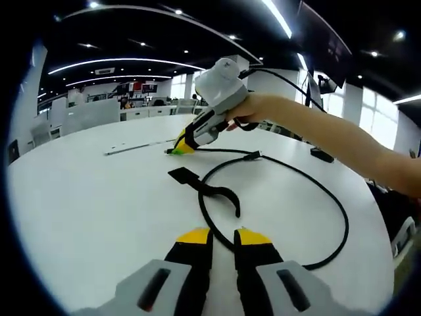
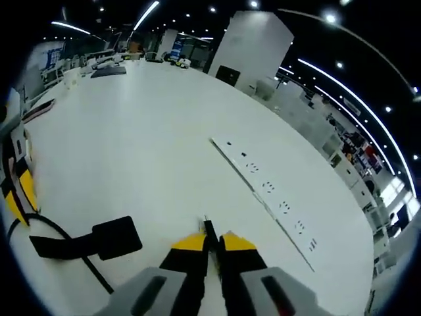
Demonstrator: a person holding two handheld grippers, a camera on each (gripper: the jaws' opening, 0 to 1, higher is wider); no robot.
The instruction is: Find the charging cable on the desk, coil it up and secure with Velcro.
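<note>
White desk (image 1: 79,197) surface in an open office is being used. On it, the charging cable (image 1: 329,197) is lying in a loose, uncoiled loop, its Velcro strap (image 1: 197,183) spread flat beside it. One cable end is being pinched at the desk by the right gripper (image 1: 179,146), jaws pressed together on it. The left gripper (image 1: 222,238) is being held nearly closed, empty, near the loop. Coiling is judged to be starting; gathering the loop is called for next.
</note>
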